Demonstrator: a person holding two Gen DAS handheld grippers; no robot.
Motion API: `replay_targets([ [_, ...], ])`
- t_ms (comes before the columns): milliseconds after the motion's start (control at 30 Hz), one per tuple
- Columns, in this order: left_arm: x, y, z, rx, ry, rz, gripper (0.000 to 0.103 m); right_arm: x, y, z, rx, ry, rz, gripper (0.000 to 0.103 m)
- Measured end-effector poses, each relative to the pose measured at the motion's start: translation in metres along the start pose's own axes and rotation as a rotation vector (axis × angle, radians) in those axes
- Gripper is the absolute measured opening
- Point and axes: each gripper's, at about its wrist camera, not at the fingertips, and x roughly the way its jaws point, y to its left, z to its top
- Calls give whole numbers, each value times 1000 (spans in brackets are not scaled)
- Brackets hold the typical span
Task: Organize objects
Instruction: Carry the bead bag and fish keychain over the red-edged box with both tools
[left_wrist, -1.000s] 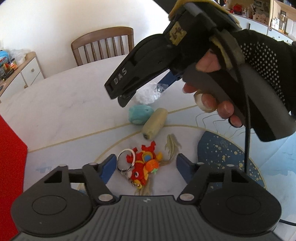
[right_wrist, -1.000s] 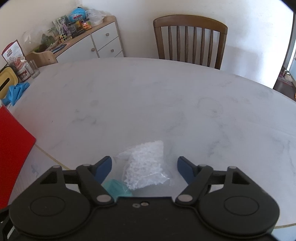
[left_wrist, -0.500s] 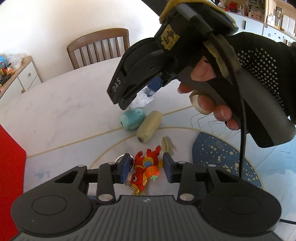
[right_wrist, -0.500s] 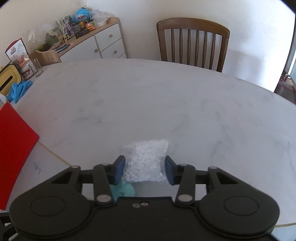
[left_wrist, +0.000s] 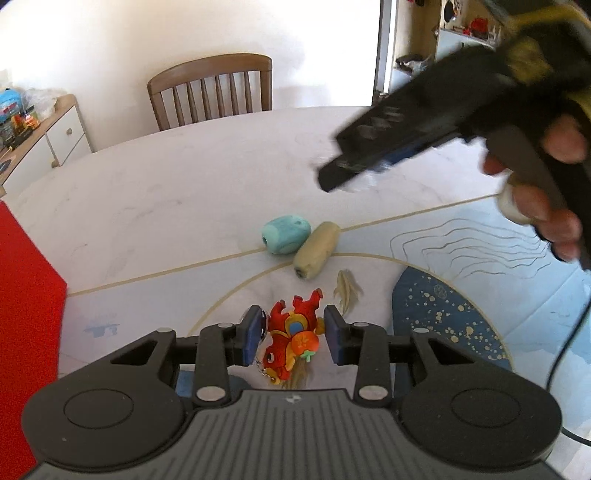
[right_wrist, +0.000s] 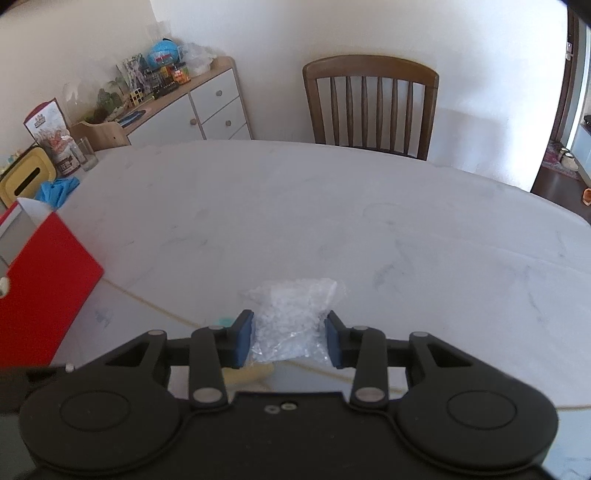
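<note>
Left gripper (left_wrist: 291, 338) points steeply down at the bench (left_wrist: 177, 192) and I have its blue pads (left_wrist: 251, 334) closed on the red toy keychain (left_wrist: 291, 341), one pad against each side of the toy, with the key ring pinched at the left pad. Beyond it on the bench lie a pale tassel (left_wrist: 347, 290), a cream roll (left_wrist: 317, 249) and a teal lump (left_wrist: 285, 234) touching each other, and a red box (left_wrist: 26, 314) stands at the left edge. My right gripper (right_wrist: 290, 338) tilts down at much the same slope; its jaws are closing on a clear bag of white bits (right_wrist: 293, 321), the pads pressing in both sides of the bag, which looks lifted off the bench. From the left camera I see that right gripper (left_wrist: 354, 173) as a blurred dark shape up at the right, above the bench and well apart from the left one, with my gloved right hand (left_wrist: 546, 177) wrapped round its handle, bare fingertips curled on the trigger. A wooden chair (right_wrist: 371, 107) stands at the far side of the bench, and a cluttered sideboard (right_wrist: 177, 107) lines the wall to the left.
</note>
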Motion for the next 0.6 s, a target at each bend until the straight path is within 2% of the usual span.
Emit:
replay_targets([
  [600, -60, 18, -18, -38, -35, -43, 35, -72, 38, -59, 12, 25, 9, 38],
])
